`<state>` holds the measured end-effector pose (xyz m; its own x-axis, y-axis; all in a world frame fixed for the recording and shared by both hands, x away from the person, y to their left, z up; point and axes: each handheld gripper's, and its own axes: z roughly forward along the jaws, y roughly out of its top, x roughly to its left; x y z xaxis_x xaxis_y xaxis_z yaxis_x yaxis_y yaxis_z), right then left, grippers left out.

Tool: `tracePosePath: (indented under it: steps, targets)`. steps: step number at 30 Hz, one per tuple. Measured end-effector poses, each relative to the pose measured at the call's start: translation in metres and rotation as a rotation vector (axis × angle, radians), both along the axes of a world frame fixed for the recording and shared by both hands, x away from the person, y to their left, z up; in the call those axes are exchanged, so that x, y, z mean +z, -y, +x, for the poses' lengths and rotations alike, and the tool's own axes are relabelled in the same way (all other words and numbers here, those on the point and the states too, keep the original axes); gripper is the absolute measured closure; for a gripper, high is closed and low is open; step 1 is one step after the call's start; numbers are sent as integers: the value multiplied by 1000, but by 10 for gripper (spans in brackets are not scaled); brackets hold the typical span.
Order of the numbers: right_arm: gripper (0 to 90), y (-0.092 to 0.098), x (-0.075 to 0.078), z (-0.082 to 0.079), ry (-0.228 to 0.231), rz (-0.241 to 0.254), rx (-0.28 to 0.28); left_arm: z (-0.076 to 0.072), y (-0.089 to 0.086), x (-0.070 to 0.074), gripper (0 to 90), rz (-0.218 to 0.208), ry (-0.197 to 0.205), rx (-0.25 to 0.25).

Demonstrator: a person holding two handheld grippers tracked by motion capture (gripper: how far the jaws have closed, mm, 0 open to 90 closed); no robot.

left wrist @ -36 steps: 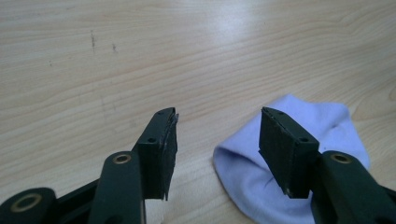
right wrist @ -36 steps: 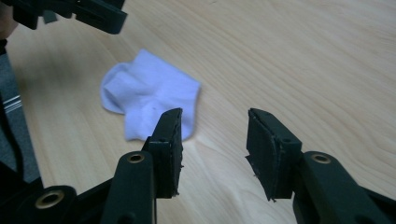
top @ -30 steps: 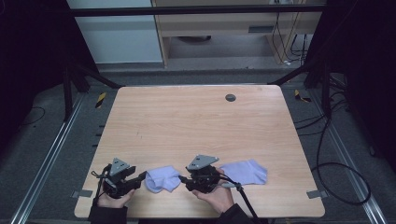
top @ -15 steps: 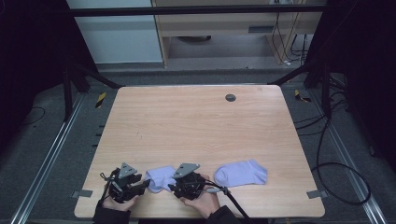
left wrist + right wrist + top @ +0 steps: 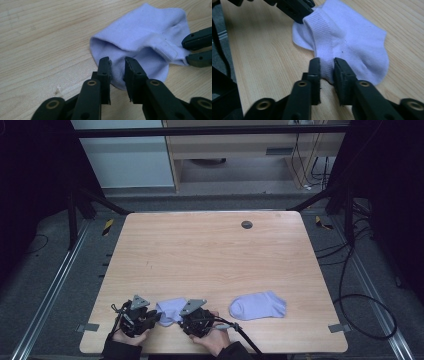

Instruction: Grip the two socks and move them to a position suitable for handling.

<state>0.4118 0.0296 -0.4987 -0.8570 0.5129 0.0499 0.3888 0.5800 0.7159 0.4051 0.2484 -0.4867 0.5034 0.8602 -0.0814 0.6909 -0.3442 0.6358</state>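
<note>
Both grippers' jaws have just been closing on the near sock (image 5: 170, 310)'s edges

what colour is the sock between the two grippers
Pale lilac, almost white at its ribbed cuff; the sock shows best in the right gripper view.

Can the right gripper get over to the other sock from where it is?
Probably yes. The right gripper has been closing on the near sock, with cloth between its fingers; the left gripper is at the same sock. Once it lets go, bare table lies between it and the other sock.
</note>
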Motion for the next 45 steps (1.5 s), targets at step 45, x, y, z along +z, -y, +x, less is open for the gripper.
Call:
tracePosePath:
  steps: [45]
  targets:
    - [845,8,12,104,52,87,-327,2,0,2,818,-2,20,-37]
